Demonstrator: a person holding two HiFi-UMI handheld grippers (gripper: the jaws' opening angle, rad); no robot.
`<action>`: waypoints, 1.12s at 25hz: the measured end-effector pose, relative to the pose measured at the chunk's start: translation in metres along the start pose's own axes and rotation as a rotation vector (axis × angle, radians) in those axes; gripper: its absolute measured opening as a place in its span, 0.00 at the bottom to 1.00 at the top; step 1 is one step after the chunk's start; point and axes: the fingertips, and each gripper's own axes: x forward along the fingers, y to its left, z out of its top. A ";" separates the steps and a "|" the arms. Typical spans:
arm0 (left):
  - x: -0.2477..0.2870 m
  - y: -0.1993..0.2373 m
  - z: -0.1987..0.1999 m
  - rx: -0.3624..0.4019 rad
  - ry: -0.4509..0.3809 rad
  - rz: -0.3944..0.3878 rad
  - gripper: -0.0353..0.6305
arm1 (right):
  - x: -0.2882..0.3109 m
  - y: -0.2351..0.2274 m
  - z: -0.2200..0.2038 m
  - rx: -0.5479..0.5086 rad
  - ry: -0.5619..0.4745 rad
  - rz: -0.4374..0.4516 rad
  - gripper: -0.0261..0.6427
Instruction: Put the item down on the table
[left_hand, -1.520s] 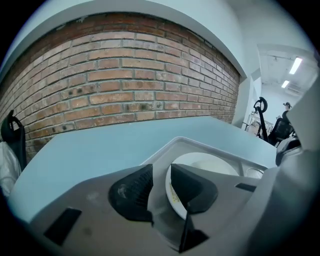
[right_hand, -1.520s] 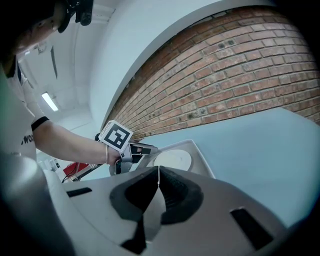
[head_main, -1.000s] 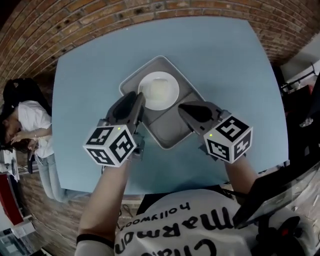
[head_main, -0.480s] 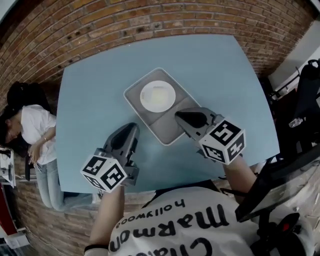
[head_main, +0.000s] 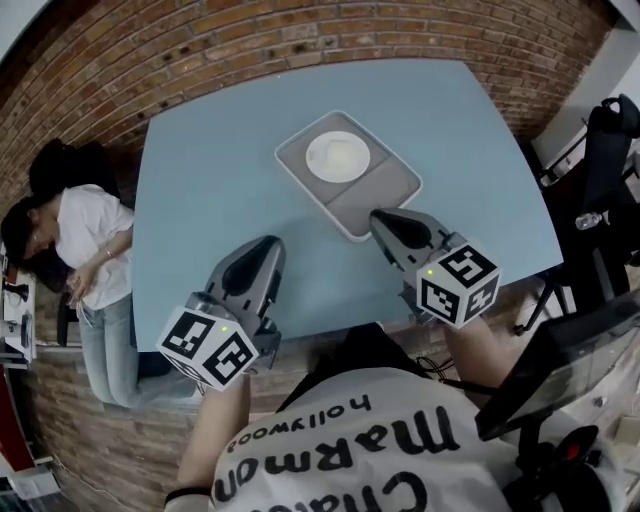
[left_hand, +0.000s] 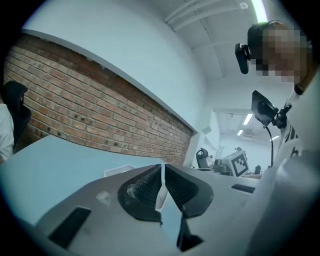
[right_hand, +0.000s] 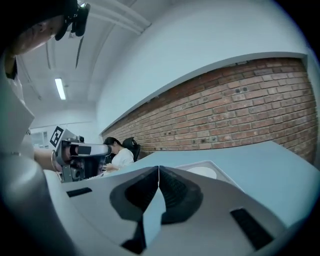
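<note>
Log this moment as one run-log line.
tray with plate: on table | left gripper: shut, empty | right gripper: shut, empty

— Where do we find ourselves?

— We'd say a lab or shared office. A bare brick wall (head_main: 300, 30) runs behind the plain blue table (head_main: 200, 190), and strip lights (right_hand: 60, 88) hang from a white ceiling.

— What else do we see?

— A black office chair (left_hand: 201, 156) among equipment further back, a seated person (head_main: 85, 250) alongside, and a dark screen (head_main: 545, 370) near us.
</note>
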 end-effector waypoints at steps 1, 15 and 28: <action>-0.004 -0.003 0.000 -0.001 -0.005 -0.010 0.09 | -0.005 0.002 0.000 0.003 -0.003 -0.008 0.06; -0.022 -0.008 0.004 -0.006 -0.016 -0.042 0.09 | -0.019 0.004 0.012 -0.031 0.024 -0.092 0.05; 0.006 0.002 0.010 -0.042 -0.022 -0.056 0.09 | -0.011 -0.018 0.020 -0.054 0.045 -0.103 0.06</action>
